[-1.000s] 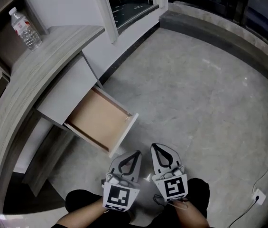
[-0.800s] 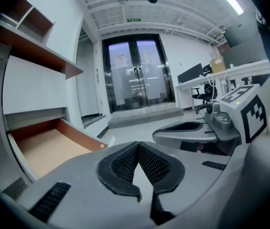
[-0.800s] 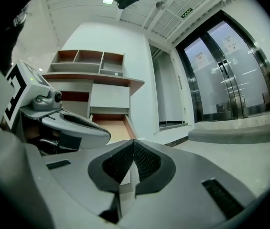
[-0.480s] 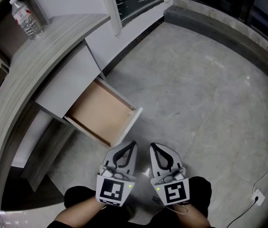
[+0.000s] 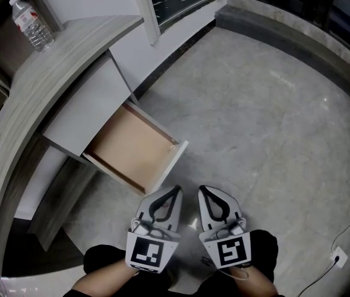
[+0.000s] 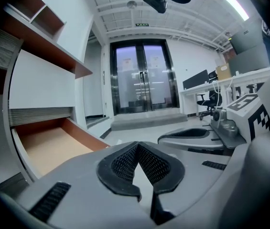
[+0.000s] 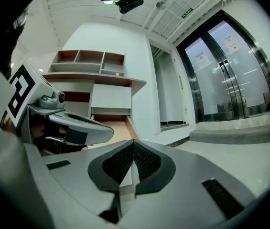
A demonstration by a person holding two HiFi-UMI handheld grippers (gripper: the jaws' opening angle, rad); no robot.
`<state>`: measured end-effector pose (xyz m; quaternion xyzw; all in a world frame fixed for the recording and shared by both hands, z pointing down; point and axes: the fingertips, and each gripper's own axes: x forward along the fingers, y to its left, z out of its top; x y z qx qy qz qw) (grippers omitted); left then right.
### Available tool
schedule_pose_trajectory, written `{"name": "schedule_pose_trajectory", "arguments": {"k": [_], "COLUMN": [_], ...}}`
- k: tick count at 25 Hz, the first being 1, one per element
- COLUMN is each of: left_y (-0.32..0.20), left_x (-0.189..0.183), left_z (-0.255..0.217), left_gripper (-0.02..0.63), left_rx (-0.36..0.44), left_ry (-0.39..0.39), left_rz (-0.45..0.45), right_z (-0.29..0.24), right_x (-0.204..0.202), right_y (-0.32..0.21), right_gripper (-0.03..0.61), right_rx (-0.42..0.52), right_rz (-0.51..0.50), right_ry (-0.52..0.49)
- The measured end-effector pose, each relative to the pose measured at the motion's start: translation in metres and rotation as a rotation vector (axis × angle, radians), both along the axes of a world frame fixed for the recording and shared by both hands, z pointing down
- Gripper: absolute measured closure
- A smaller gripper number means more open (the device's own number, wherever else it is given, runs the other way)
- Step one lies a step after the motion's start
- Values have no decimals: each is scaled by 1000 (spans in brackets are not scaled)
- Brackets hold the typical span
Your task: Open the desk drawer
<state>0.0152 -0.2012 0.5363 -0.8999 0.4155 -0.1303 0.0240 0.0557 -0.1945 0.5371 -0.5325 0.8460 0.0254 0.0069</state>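
Observation:
The desk drawer (image 5: 132, 146) stands pulled out from under the grey wood-grain desk (image 5: 32, 98), its tan inside bare and its white front (image 5: 171, 163) toward me. In the left gripper view the drawer (image 6: 48, 144) lies at the left, and in the right gripper view the drawer (image 7: 113, 128) shows ahead. My left gripper (image 5: 175, 190) is shut and holds nothing, just below the drawer's front corner and apart from it. My right gripper (image 5: 204, 190) is shut beside it, also holding nothing. Both jaw pairs meet at their tips (image 6: 138, 144) (image 7: 134, 142).
A plastic water bottle (image 5: 31, 23) stands on the desk at the back left. White cabinet panels (image 5: 109, 5) rise behind the desk. Grey concrete floor (image 5: 267, 122) spreads to the right, with a cable (image 5: 342, 228) and socket at the lower right. Glass doors (image 6: 144, 75) stand ahead.
Both grippers have shifted slightly upward in the head view, nearer the drawer's front corner. The drawer stays open as before. Both grippers remain shut.

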Motion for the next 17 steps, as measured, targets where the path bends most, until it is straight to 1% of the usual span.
{"name": "schedule_pose_trajectory", "arguments": {"k": [5,8,11,17], "left_y": [-2,-2,-1,-3], "left_x": [2,2,2,1], "left_z": [3,3,2,0], "left_gripper": [609,609,609,609], "left_rx": [15,18,29,26], "left_ry": [-29,-31,-50,-46], "left_rz": [15,18,29,32], "right_z": [-1,1,0,3], "right_x": [2,2,0,-4], "right_y": [-2,-4,-5,-8], "right_gripper": [572,572,572,572], "right_rx": [1,-4,-3,-2], "right_rz": [11,10,6,4], "right_ry": [-16,-10,-11,-12]}}
